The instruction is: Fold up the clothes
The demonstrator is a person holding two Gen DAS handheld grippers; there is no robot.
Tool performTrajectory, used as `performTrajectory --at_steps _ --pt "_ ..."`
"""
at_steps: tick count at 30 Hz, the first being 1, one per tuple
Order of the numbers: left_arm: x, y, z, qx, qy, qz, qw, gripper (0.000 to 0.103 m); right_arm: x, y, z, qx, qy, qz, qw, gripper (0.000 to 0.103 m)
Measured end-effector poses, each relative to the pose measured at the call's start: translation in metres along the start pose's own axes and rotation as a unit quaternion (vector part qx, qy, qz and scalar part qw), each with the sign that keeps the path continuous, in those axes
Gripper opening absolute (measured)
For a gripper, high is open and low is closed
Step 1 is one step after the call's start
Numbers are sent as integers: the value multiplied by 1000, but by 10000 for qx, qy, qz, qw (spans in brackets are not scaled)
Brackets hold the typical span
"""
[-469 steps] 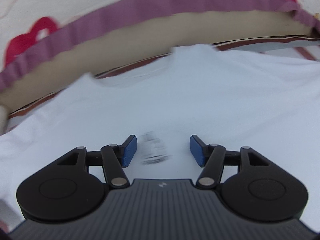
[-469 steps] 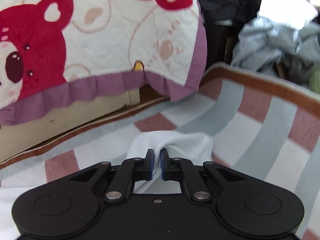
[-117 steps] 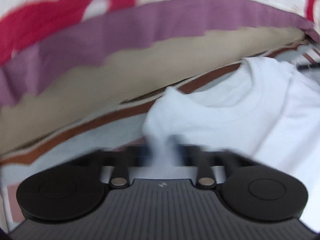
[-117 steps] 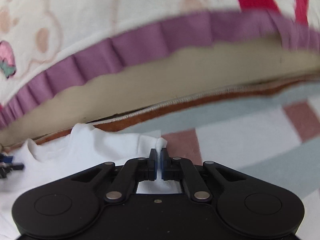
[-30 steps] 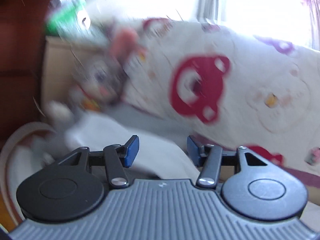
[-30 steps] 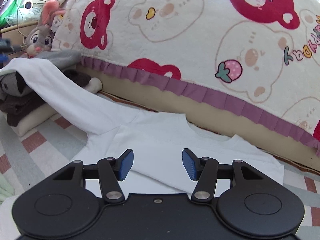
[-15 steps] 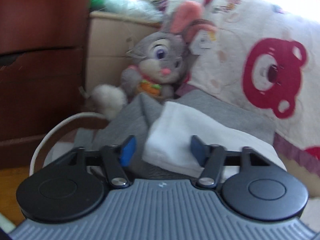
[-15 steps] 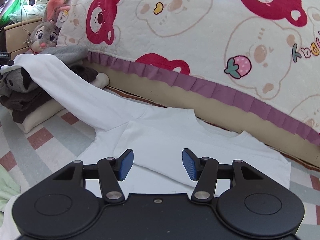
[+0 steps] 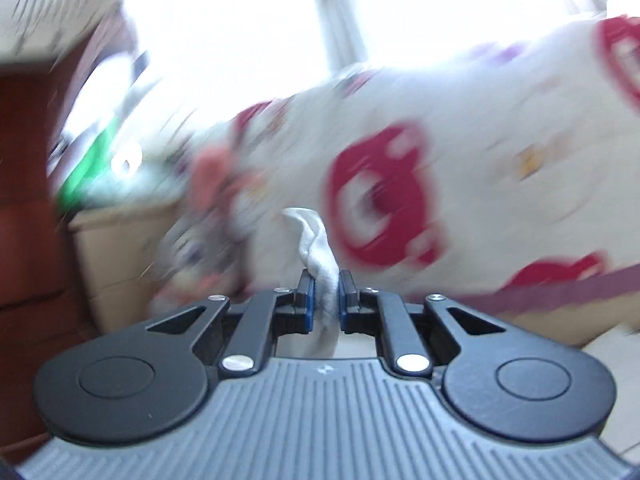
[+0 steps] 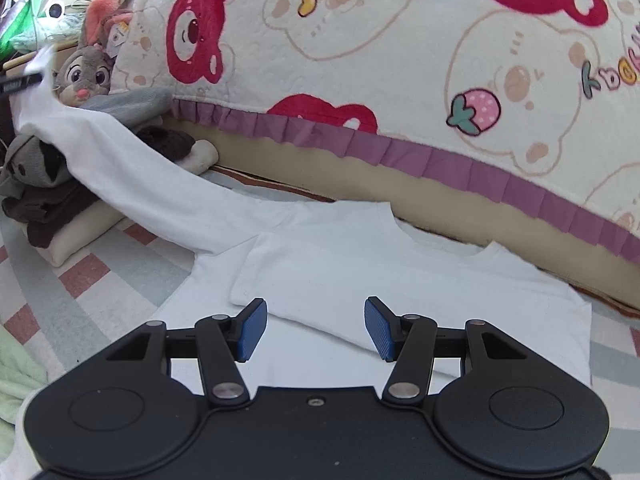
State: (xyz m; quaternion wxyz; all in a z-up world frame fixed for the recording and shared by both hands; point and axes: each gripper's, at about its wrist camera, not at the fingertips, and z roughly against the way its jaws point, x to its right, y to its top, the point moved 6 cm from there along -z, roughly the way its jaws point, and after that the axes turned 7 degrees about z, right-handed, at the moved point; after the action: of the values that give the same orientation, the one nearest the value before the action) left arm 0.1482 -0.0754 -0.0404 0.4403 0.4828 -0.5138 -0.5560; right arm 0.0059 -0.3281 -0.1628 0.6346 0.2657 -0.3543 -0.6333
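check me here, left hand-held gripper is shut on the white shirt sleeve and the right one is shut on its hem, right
Not quite: the right hand-held gripper is open, hovering over the white shirt, as the right wrist view shows. The left hand-held gripper is shut on the sleeve.

Black claws (image 10: 315,328) with blue ribbed pads (image 10: 251,330) (silver pivot screws (image 10: 227,391)), ridged grey housing (image 9: 320,420).

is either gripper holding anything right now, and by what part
The left gripper is shut on the white shirt's long sleeve, pinched near its cuff end. The right gripper holds nothing, jaws open above the shirt.
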Motion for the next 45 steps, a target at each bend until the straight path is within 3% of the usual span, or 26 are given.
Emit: performTrajectory --at_steps 3,5,7,9,13,17,19,21,23,26,28,30,33,34,35,38,39,41,42,45 --pt "57 9 23 47 -1103 58 9939 11 3 -4 -3 -87 24 -127 9999 59" --pt "94 1 28 -331 -1780 245 9832 11 5 -7 -5 -149 70 -192 9997 59" --pt "132 -7 34 -706 -2447 431 9661 11 6 -9 -6 -218 106 -247 9994 59" --pt "168 -14 42 -1074 -3094 608 9429 11 8 -12 -8 -259 64 -279 9993 59" --pt "221 -19 57 -1037 -3873 469 9149 14 18 -15 -9 -327 30 -521 9981 59" --pt "262 -53 52 -1448 -4133 -415 8981 23 40 -27 -14 -510 2 -1122 9924 59" --pt "260 -75 44 -1863 -4142 -469 8897 23 54 -38 -19 -630 -6 -1547 9859 60" --pt "240 -81 35 -2103 -4226 -200 8814 24 68 -47 -20 -669 54 -2032 9768 60" --pt "219 -81 27 -1936 -4049 -506 8922 33 77 -50 -17 -563 339 -2518 9656 60" --pt "187 -101 8 -1993 -3733 -992 9006 41 88 -49 -19 -417 808 -3260 9410 60" --pt "168 -118 -8 -2205 -3431 -1147 9058 41 91 -50 -27 -448 903 -3653 9254 61" --pt "151 -141 -28 -2580 -3042 -1138 9099 38 95 -52 -33 -541 546 -3795 9220 64" --pt "138 -158 -57 -3128 -2726 -602 9078 34 99 -65 -48 -602 84 -3391 9388 69" --pt "135 -162 -66 -3261 -2645 -425 9066 31 99 -75 -54 -822 -41 -3296 9405 68" --pt "133 -165 -71 -3259 -2578 -413 9086 31 98 -86 -60 -1069 -167 -3213 9408 68" --pt "126 -164 -80 -3121 -2428 -405 9176 31 79 -89 -66 -895 -42 -2854 9542 68" --pt "123 -164 -83 -3075 -2378 -401 9205 31 71 -87 -70 -891 81 -2625 9608 63" --pt "119 -162 -86 -3086 -2297 -247 9227 31 59 -82 -79 -1017 -350 -1848 9769 28" --pt "118 -162 -88 -3090 -2269 -160 9235 31 62 -73 -73 -878 -438 -1735 9799 9" --pt "111 -156 -90 -3022 -2218 119 9270 31 72 -41 -51 -338 -623 -1507 9860 8"
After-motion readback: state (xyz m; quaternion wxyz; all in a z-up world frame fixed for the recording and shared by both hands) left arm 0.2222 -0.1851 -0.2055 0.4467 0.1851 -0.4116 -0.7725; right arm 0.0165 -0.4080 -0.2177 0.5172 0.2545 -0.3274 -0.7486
